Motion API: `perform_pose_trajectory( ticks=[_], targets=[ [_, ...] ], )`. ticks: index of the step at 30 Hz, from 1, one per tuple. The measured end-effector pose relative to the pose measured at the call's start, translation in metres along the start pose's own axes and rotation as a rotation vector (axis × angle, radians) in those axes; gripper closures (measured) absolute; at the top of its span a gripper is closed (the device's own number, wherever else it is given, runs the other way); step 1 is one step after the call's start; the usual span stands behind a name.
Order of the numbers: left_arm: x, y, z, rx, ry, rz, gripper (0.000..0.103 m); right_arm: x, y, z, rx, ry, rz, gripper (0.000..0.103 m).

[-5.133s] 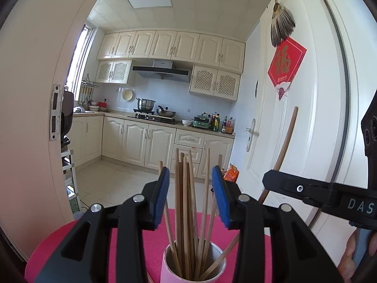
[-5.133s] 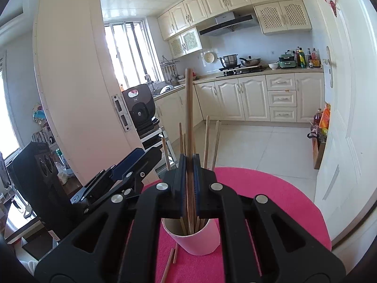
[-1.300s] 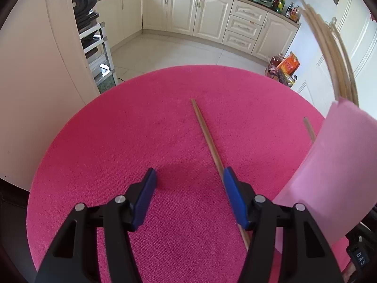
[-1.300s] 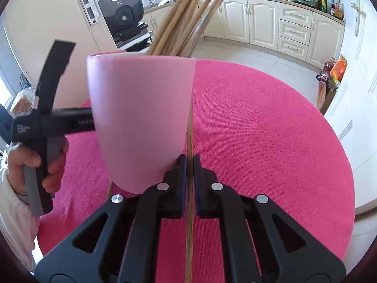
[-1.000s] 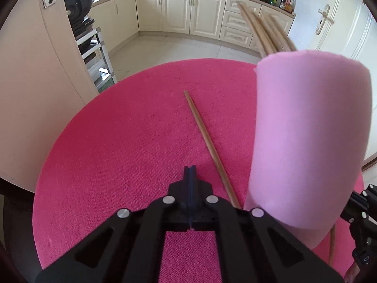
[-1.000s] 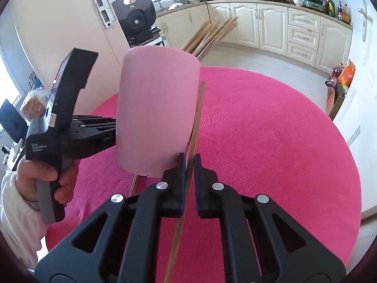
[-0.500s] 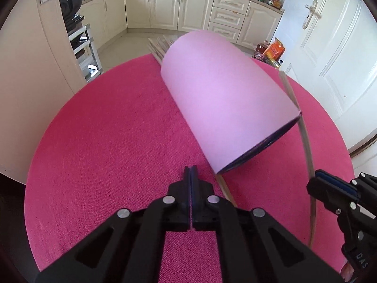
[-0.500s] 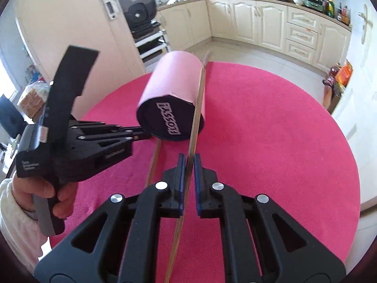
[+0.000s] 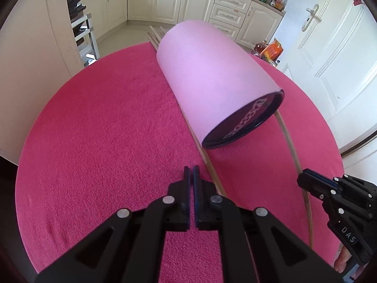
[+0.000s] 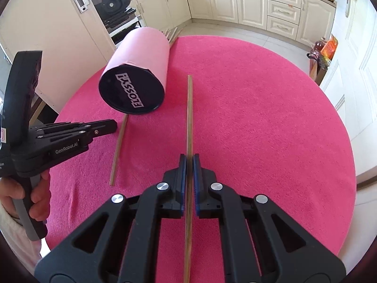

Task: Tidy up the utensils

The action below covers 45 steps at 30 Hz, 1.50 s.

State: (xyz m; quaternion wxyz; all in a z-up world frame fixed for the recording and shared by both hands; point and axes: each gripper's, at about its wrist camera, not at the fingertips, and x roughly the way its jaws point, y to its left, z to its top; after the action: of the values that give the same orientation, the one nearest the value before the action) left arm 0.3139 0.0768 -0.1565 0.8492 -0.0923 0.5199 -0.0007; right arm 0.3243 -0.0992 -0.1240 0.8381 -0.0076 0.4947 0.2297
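A pink cup (image 9: pixel 212 77) lies on its side on the round pink table (image 9: pixel 94 141), its black lettered base (image 10: pixel 132 93) turned toward me. Several wooden chopsticks (image 10: pixel 173 34) stick out of its far mouth. One loose chopstick (image 10: pixel 119 146) lies on the table, running under the cup's near end. My right gripper (image 10: pixel 189 158) is shut on another chopstick (image 10: pixel 189 118), which points forward to the right of the cup, apart from it. My left gripper (image 9: pixel 191 168) is shut on nothing, just short of the cup's base and beside the loose chopstick (image 9: pixel 207 160).
The table's round edge (image 10: pixel 341 141) drops off to a tiled kitchen floor. A black appliance on a rack (image 10: pixel 110 2) stands at far left, cream cabinets (image 10: pixel 282 7) at the back, a white door (image 9: pixel 329 59) and bags (image 10: pixel 325 47) at right. A hand (image 10: pixel 35 195) holds the left gripper's handle.
The cup went from upright to lying on its side, base toward me. The left gripper shut. The right gripper's chopstick swung away to the right of the cup.
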Motion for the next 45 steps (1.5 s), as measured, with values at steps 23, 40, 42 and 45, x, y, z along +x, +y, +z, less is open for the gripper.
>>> perform_pose_trajectory(
  ticks=[23,40,42,45],
  targets=[
    [-0.037,-0.016,-0.04,0.053,-0.097,0.006,0.07,-0.038,0.013,-0.027,0.017,-0.11,-0.011,0.097],
    [-0.182,-0.037,-0.12,0.18,-0.593,0.09,0.042,-0.159,0.085,-0.095,0.003,-0.533,-0.149,0.051],
    [-0.193,-0.038,-0.129,0.182,-0.622,0.078,0.042,-0.169,0.093,-0.103,-0.001,-0.566,-0.165,0.048],
    [-0.212,-0.036,-0.139,0.172,-0.674,0.05,0.042,-0.185,0.103,-0.119,-0.012,-0.635,-0.202,0.039]
  ],
)
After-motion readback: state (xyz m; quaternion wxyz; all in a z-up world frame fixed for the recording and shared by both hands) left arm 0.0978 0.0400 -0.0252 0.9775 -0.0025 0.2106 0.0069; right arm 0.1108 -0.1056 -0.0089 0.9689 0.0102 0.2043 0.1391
